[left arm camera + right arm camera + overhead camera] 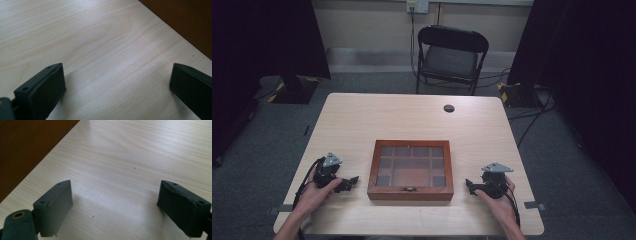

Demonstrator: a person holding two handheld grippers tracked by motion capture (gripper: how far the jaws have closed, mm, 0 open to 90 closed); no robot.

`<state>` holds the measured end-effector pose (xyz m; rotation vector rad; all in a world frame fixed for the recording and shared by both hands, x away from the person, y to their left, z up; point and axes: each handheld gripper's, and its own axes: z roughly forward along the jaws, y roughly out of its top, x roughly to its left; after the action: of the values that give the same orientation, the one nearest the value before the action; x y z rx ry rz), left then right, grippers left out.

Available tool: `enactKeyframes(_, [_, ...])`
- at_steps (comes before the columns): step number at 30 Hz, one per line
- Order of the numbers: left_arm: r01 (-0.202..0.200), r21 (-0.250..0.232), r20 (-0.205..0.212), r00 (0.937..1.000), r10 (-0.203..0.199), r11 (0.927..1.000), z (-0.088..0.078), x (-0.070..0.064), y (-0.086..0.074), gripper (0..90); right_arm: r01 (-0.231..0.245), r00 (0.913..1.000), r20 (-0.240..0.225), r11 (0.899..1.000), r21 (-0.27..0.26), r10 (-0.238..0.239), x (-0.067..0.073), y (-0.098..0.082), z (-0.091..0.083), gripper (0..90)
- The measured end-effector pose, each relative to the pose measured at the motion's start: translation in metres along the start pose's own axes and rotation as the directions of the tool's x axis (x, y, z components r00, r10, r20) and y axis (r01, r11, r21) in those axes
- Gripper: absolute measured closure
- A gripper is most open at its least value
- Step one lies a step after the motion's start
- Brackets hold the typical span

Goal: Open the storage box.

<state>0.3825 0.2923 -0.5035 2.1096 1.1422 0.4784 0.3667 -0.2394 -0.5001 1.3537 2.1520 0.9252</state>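
Two hands at the counter's [362,115] near edge, left tongs [352,182] and right tongs [470,185] both gaping wide and holding nothing, wooden glass-lidded box [410,169] closed between them, just beside each, folding chair [451,56] beyond.

- One wooden box [410,171] with a glass lid, on the table [412,117].
- Two handheld grippers: left gripper [353,182], right gripper [469,185].
- One folding chair [451,57] beyond the table.
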Motion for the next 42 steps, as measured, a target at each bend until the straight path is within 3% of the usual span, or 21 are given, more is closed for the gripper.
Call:
enactKeyframes(11, [-0.003, 0.003, 0.0, 1.0, 0.003, 1.0, 0.0, 0.0, 0.0, 0.0, 0.002, 1.0, 0.0, 1.0, 0.001, -0.002, 0.0, 0.0, 0.0, 11.9])
enactKeyframes(17, [-0.006, 0.002, 0.0, 1.0, 0.006, 1.0, 0.0, 0.001, 0.0, 0.0, 0.006, 0.9999, -0.015, 1.0, 0.031, -0.005, -0.002, 0.006, -0.002, 17.3])
enactKeyframes(22, [-0.006, 0.002, 0.0, 1.0, 0.006, 1.0, 0.0, 0.001, 0.0, 0.0, 0.0, 0.9999, -0.016, 1.0, 0.016, 0.0, -0.001, 0.011, -0.005, 20.7])
enactKeyframes(28, [-0.01, 0.002, -0.002, 1.0, 0.01, 0.9999, 0.0, 0.001, 0.0, 0.0, -0.032, 0.998, -0.054, 0.999, 0.009, 0.033, -0.005, 0.015, -0.011, 25.6])
enactKeyframes(42, [-0.006, 0.003, 0.0, 1.0, 0.006, 1.0, 0.0, 0.0, 0.0, 0.0, -0.026, 0.9882, -0.152, 0.999, -0.034, 0.021, 0.004, 0.028, -0.025, 37.0])
